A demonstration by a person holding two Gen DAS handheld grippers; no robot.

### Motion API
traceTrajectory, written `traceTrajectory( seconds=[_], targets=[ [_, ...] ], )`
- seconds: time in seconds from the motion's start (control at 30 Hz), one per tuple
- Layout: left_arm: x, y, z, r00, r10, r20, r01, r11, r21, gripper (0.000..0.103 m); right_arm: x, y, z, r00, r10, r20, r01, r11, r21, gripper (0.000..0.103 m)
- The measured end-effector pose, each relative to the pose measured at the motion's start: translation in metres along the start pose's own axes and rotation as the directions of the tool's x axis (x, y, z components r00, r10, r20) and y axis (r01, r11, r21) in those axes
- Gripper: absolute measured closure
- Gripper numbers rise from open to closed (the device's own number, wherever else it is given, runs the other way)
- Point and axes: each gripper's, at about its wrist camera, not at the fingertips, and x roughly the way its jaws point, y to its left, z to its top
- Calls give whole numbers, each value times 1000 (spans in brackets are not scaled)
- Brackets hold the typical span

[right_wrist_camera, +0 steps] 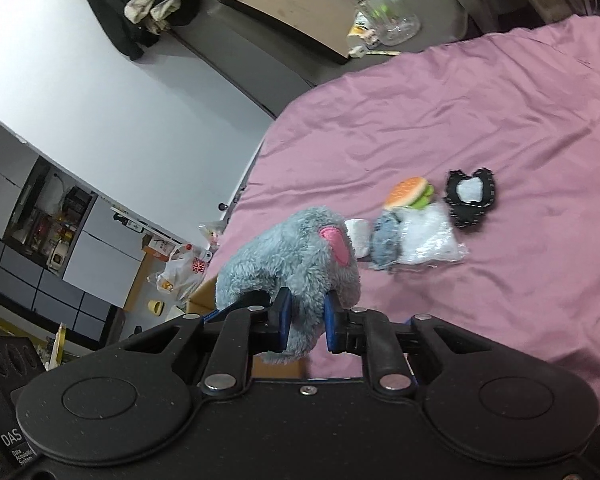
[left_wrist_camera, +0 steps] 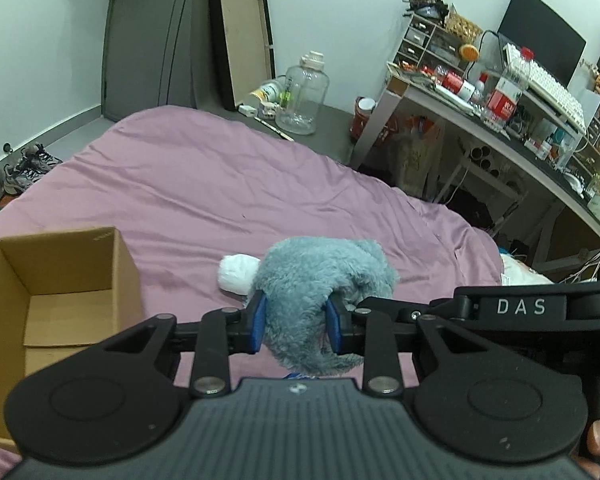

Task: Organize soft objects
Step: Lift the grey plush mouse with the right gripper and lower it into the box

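Both grippers pinch the grey plush toy [left_wrist_camera: 312,280]: the left gripper [left_wrist_camera: 296,322] and right gripper [right_wrist_camera: 306,326] each have fingers pressed into its fur. The cardboard box [left_wrist_camera: 4,280] at near left looks empty, while a burger toy [right_wrist_camera: 410,192], a bagged item [right_wrist_camera: 432,240] and a black fabric piece [right_wrist_camera: 470,196] still lie on the bed [right_wrist_camera: 500,120], so most sorting appears left.

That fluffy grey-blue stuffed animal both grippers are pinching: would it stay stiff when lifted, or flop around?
Probably floppy: the grey-blue plush bulges and folds around the left gripper and the right gripper, whose pads sink into the fur. It looks light for its bulk. The fuzzy pile should resist slipping, and it seems unlikely to break or roll.
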Motion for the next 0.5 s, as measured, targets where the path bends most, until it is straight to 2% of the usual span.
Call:
traceTrajectory(
  seconds=[0.5],
  targets=[
    [-35,53,-1,997,41,58,-35,995,-93,74,28,64,-20,1000,-8,-8,7,995,-95,86]
  ],
)
